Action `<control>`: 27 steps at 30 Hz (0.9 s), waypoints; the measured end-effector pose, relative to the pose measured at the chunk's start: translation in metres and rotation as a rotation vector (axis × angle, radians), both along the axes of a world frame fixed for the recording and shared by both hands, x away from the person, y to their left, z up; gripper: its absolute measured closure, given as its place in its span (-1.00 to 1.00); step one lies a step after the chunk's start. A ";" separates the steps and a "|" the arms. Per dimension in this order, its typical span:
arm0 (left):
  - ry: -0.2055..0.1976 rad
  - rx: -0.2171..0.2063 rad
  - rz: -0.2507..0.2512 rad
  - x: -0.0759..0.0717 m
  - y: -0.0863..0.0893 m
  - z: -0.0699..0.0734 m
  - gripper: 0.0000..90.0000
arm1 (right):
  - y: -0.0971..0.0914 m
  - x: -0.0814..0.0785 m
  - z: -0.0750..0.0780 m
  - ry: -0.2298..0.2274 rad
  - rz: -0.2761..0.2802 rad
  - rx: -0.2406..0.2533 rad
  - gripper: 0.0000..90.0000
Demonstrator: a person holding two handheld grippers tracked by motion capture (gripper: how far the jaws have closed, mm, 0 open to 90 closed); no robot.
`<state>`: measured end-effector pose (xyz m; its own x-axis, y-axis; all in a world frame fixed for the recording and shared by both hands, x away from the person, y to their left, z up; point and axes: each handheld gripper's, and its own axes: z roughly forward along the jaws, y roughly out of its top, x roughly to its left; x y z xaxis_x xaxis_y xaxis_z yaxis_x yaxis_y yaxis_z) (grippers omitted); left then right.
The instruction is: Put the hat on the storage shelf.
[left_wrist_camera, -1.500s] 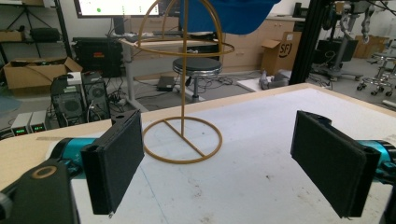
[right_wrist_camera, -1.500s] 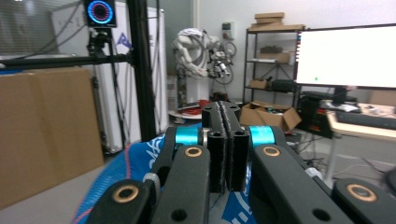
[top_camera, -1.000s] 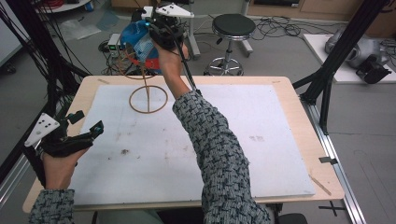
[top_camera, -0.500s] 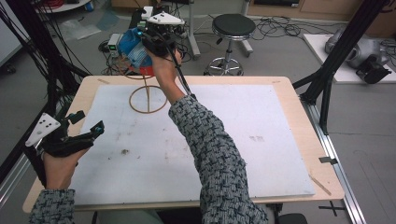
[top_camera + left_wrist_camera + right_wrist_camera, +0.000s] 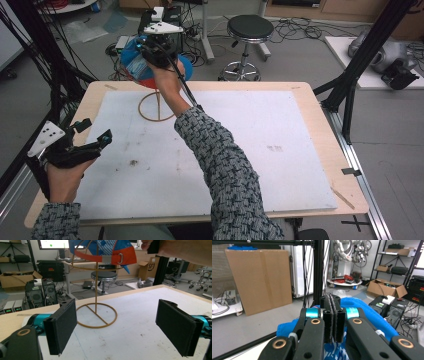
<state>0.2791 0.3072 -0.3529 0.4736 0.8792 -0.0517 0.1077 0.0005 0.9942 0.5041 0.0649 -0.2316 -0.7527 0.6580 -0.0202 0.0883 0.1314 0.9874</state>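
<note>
I am holding the blue cap (image 5: 137,62) pinched by its fabric crown in my right gripper (image 5: 150,52), jaws clamped tight, directly above the wire stand (image 5: 157,107). It looks light, soft and floppy, so I am judging the crown or stiffer brim the best hold. My left gripper (image 5: 92,137) is waiting with jaws spread wide and empty, well in front of the stand.

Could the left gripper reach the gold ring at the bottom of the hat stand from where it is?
Probably yes. The left gripper has its jaws open, and bare white mat lies between it and the stand's gold ring. The right gripper is busy up at the blue cap, above that path.
</note>
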 end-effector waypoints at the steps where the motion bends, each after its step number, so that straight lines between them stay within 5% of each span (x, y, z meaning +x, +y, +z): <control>1: 0.000 0.000 0.000 0.000 0.000 0.000 -0.61 | 0.000 0.000 0.000 0.000 0.000 0.000 1.00; 27: 0.000 -0.002 -0.005 0.000 -0.001 0.000 -0.61 | 0.023 0.004 -0.009 0.000 -0.014 -0.097 1.00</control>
<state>0.2792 0.3058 -0.3528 0.4777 0.8769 -0.0536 0.1072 0.0023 0.9942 0.5079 0.0881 -0.2410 -0.7433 0.6637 -0.0840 0.0910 0.2247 0.9702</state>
